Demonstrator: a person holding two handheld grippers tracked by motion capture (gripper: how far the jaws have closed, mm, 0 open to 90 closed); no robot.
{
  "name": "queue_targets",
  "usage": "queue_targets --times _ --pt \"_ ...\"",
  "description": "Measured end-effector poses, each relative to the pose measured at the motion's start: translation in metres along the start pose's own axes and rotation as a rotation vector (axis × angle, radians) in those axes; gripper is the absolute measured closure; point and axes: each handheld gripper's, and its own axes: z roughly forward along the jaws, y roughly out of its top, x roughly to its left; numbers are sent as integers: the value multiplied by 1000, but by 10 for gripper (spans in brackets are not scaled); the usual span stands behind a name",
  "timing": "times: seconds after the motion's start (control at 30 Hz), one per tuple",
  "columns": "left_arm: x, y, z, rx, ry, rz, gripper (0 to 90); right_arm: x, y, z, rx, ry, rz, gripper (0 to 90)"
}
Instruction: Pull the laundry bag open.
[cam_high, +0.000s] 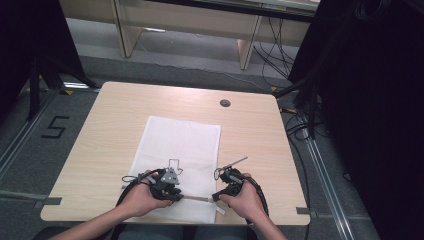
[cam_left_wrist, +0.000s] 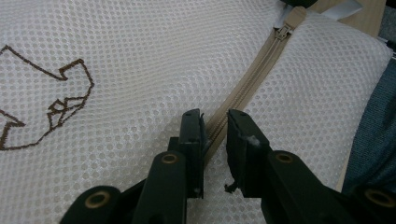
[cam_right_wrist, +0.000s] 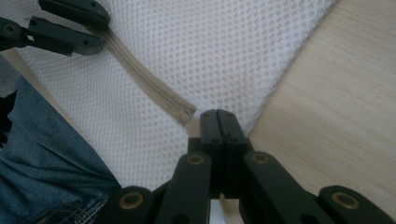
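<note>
White mesh bag (cam_high: 177, 155) lies flat mid-table (cam_high: 100, 130), near edge at the person's side. Beige zipper (cam_left_wrist: 252, 79) runs along that near edge. Left gripper (cam_left_wrist: 215, 121): jaws stand narrowly apart, astride the zipper; whether the pads press it is unclear. Right gripper (cam_right_wrist: 219, 116): jaws fully together at the zipper's end; the pull is hidden there, so any grip cannot be told. Brown stitched outline (cam_left_wrist: 51, 102) is cut off at the frame edge.
</note>
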Motion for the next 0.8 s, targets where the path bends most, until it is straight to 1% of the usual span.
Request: queue_targets --times 0.03,0.1,0.17,0.2,0.23,0.27,0.3,0.33,0.37,0.4,0.47,0.5,0.53,0.57,0.6,0.63,0.67,0.73,0.8 --pt "1 0 0 1 2 14 753 1 1 -1 13 -1 18 900" --pt "1 0 0 2 2 13 753 1 1 -1 16 2 16 900" --pt "0 1 0 2 2 12 753 2 1 -2 9 24 17 900" --pt "0 1 0 2 2 12 753 3 1 -2 13 31 28 900" --pt "0 1 0 2 2 13 753 4 1 -2 20 29 31 900" --pt "0 1 0 2 3 13 753 4 1 -2 14 30 13 900" --pt "0 1 0 2 1 14 753 4 0 -2 17 29 11 900" --pt "0 1 0 2 1 14 753 4 0 -2 17 29 11 900" --pt "0 1 0 2 0 13 753 5 -1 -2 19 25 25 900" --pt "0 0 1 2 -1 -1 753 4 -1 -1 18 20 17 900" --pt "0 0 0 3 -1 -1 752 5 0 -1 23 21 20 900" --pt "0 0 1 3 0 0 753 6 0 0 21 25 17 900" --pt "0 0 1 1 -3 0 752 8 2 2 21 12 -5 900" --pt "0 0 1 0 -4 0 752 12 5 4 26 25 -22 900" --pt "0 1 1 0 -3 2 752 15 6 5 26 32 -26 900" --pt "0 1 1 0 -2 7 752 18 8 7 27 32 -30 900" --pt "0 1 1 0 -1 12 752 20 10 9 31 30 -46 900" --pt "0 0 1 -1 -2 9 752 22 11 10 37 30 -47 900" --pt "0 0 1 -4 -5 6 750 22 13 8 15 25 -39 900"
